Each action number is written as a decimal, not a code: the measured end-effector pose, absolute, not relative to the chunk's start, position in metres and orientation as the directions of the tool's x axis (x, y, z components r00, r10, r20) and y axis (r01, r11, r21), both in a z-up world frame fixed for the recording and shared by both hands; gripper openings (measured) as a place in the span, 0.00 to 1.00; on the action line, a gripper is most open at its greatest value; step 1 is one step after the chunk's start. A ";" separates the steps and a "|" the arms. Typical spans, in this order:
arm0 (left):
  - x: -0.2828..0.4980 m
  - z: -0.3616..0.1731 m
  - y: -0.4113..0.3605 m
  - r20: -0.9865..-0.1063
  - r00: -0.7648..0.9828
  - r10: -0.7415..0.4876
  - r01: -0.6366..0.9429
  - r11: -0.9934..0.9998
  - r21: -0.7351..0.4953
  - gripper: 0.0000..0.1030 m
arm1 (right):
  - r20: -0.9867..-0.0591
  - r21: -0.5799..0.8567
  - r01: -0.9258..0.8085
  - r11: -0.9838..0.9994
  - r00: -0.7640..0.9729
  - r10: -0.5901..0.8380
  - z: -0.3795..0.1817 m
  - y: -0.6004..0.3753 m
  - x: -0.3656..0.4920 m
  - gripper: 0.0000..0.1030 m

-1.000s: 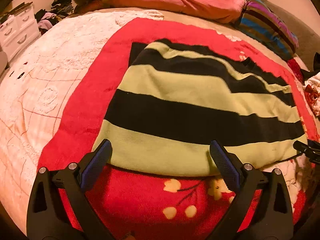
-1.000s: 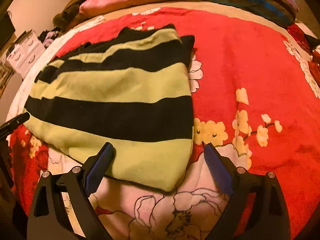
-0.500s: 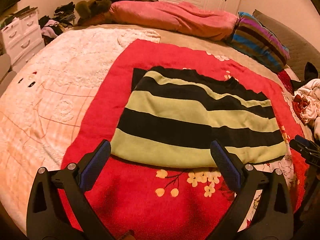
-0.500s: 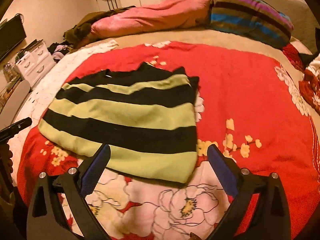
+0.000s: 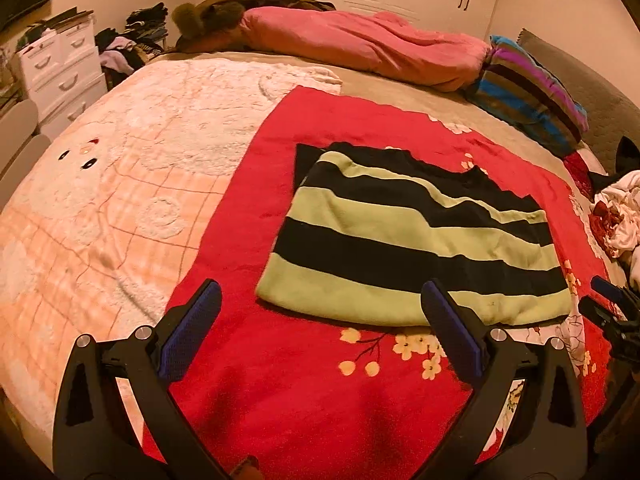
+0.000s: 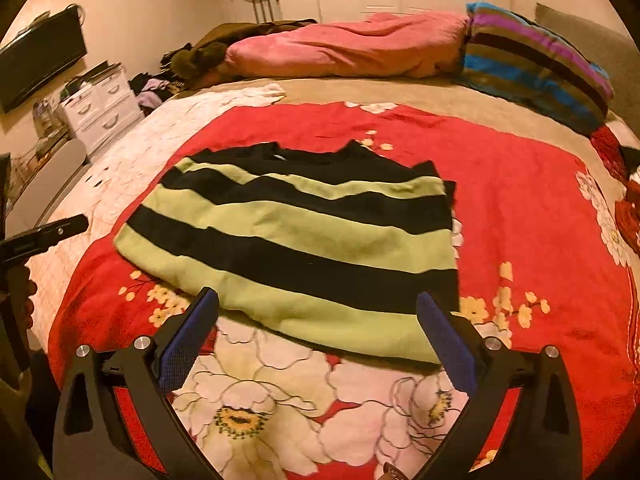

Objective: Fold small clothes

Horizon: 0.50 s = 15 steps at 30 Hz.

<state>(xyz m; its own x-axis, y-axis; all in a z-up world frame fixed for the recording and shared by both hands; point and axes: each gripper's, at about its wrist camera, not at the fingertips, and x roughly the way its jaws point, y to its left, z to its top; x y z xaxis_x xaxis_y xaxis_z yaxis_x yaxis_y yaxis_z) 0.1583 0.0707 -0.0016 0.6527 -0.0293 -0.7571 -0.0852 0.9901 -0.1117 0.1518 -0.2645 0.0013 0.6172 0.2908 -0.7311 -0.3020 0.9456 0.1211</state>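
Observation:
A folded garment with black and light-green stripes [image 5: 416,240] [image 6: 304,240] lies flat on a red floral blanket [image 5: 288,368] [image 6: 520,200]. My left gripper [image 5: 322,320] hovers above the blanket near the garment's front left corner, jaws wide open, nothing between them. My right gripper [image 6: 318,328] hangs over the garment's near hem, jaws wide open and apart from the cloth. The right gripper's tip [image 5: 612,304] shows at the right edge of the left wrist view. In the right wrist view the left gripper [image 6: 44,236] and the person's hand appear at the far left.
A pink-white fleece blanket [image 5: 112,200] covers the bed's left side. A pink duvet [image 5: 360,48] and a striped pillow [image 5: 532,92] lie at the head. Crumpled clothes [image 5: 620,216] sit at the right edge. White drawers [image 5: 60,68] stand beside the bed.
Both grippers have risen and pulled back from the garment, which now looks smaller and farther. The right jaws have spread slightly wider. The garment lies unchanged.

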 end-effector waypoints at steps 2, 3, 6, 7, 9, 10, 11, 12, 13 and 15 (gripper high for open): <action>0.158 -0.002 0.074 -0.759 0.651 -0.024 -0.093 0.989 -0.112 0.91 | -0.732 0.115 -0.322 0.940 0.612 0.300 0.001 -0.256 0.151 0.96; 0.158 -0.003 0.077 -0.760 0.650 -0.020 -0.100 0.989 -0.111 0.91 | -0.733 0.112 -0.330 0.937 0.610 0.302 0.001 -0.252 0.150 0.96; 0.160 -0.005 0.084 -0.765 0.643 -0.013 -0.113 0.987 -0.112 0.91 | -0.735 0.099 -0.359 0.928 0.602 0.312 -0.002 -0.237 0.150 0.96; 0.161 -0.006 0.086 -0.769 0.639 -0.011 -0.117 0.987 -0.112 0.91 | -0.738 0.097 -0.369 0.925 0.597 0.315 -0.003 -0.232 0.150 0.96; 0.165 -0.008 0.090 -0.774 0.633 -0.011 -0.121 0.986 -0.113 0.91 | -0.740 0.095 -0.390 0.916 0.587 0.327 -0.006 -0.220 0.150 0.96; 0.167 -0.008 0.092 -0.774 0.633 -0.009 -0.125 0.986 -0.114 0.91 | -0.741 0.095 -0.399 0.912 0.583 0.332 -0.007 -0.215 0.150 0.96; 0.170 -0.009 0.095 -0.776 0.631 -0.011 -0.128 0.985 -0.118 0.91 | -0.743 0.095 -0.414 0.905 0.576 0.341 -0.008 -0.207 0.151 0.96; 0.174 -0.009 0.098 -0.776 0.631 -0.013 -0.132 0.984 -0.124 0.91 | -0.744 0.093 -0.427 0.900 0.571 0.348 -0.009 -0.200 0.151 0.96; 0.176 -0.009 0.100 -0.776 0.630 -0.016 -0.133 0.983 -0.129 0.91 | -0.745 0.089 -0.438 0.894 0.567 0.352 -0.011 -0.193 0.150 0.96; 0.186 -0.011 0.105 -0.781 0.624 -0.034 -0.131 0.980 -0.147 0.91 | -0.749 0.075 -0.470 0.879 0.556 0.361 -0.015 -0.176 0.150 0.96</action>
